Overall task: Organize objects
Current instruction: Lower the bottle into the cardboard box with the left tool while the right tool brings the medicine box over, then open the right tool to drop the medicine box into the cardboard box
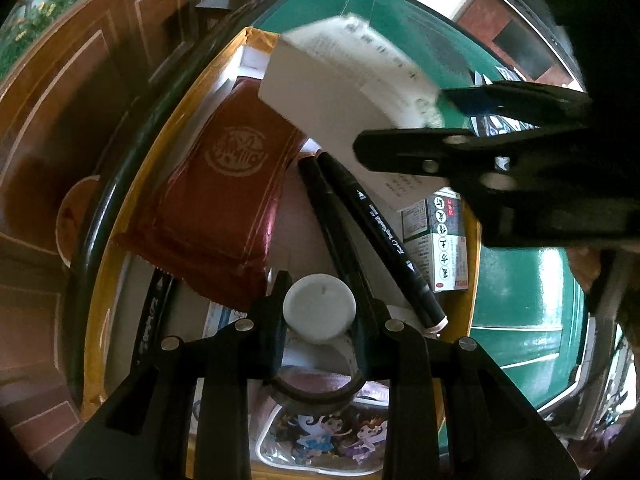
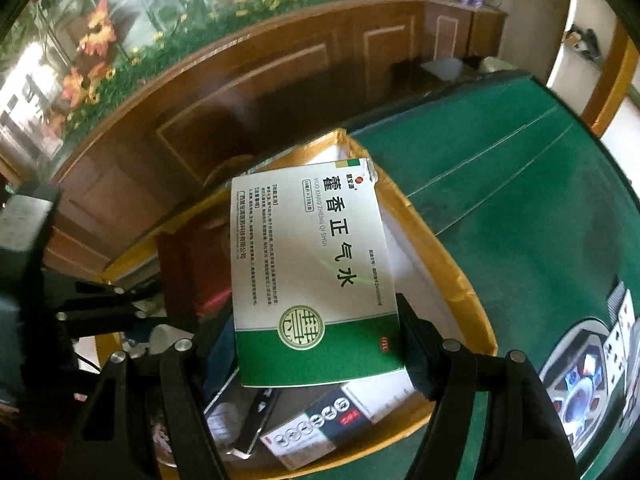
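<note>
My right gripper (image 2: pixel 316 344) is shut on a white and green medicine box (image 2: pixel 312 272) and holds it above an open cardboard box (image 2: pixel 448 272) on the green table. The same medicine box (image 1: pixel 348 76) and right gripper show in the left wrist view, upper right. My left gripper (image 1: pixel 320 312) is shut on a small white round object (image 1: pixel 319 307), low over the box. Inside the box lie a dark red snack packet (image 1: pixel 224 200), two black markers (image 1: pixel 372 232) and a small medicine carton (image 1: pixel 440 236).
The green table (image 2: pixel 520 200) extends right of the box, with a control panel (image 2: pixel 580 384) at its edge. Wooden panelling (image 2: pixel 240 92) and flowers stand behind. A cartoon-printed case (image 1: pixel 324 436) and a black ring (image 1: pixel 316 392) lie in the box's near end.
</note>
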The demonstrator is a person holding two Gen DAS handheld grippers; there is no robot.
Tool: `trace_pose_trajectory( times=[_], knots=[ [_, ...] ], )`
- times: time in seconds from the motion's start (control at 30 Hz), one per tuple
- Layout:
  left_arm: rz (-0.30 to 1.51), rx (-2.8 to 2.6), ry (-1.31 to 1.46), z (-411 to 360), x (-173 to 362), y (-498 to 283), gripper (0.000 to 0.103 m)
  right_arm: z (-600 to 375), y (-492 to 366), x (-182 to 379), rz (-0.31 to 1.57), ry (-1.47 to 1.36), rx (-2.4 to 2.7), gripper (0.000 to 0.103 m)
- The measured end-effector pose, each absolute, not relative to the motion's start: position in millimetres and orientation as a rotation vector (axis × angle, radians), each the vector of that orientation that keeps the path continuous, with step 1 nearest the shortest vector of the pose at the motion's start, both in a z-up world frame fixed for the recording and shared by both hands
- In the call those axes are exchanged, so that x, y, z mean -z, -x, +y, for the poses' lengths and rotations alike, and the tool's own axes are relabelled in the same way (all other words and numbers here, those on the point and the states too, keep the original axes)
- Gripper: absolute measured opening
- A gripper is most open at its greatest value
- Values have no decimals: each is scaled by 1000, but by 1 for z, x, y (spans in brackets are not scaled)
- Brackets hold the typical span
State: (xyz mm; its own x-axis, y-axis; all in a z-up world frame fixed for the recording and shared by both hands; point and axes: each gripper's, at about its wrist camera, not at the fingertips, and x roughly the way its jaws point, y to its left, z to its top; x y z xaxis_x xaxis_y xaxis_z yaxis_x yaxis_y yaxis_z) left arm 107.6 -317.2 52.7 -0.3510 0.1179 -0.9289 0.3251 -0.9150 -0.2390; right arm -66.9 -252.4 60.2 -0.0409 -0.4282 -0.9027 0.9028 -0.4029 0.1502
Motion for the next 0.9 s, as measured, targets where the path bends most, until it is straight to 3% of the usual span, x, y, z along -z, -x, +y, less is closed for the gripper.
trace_pose_trajectory(
  times=[0.43, 0.9],
  knots=[
    [600, 2409, -1706, -317, -53, -111, 27, -261, 78, -31, 774, -1230, 1643, 71],
    [592, 2410, -1726, -319, -55, -111, 27, -254, 63, -21, 786, -1239, 1714, 71]
  ],
)
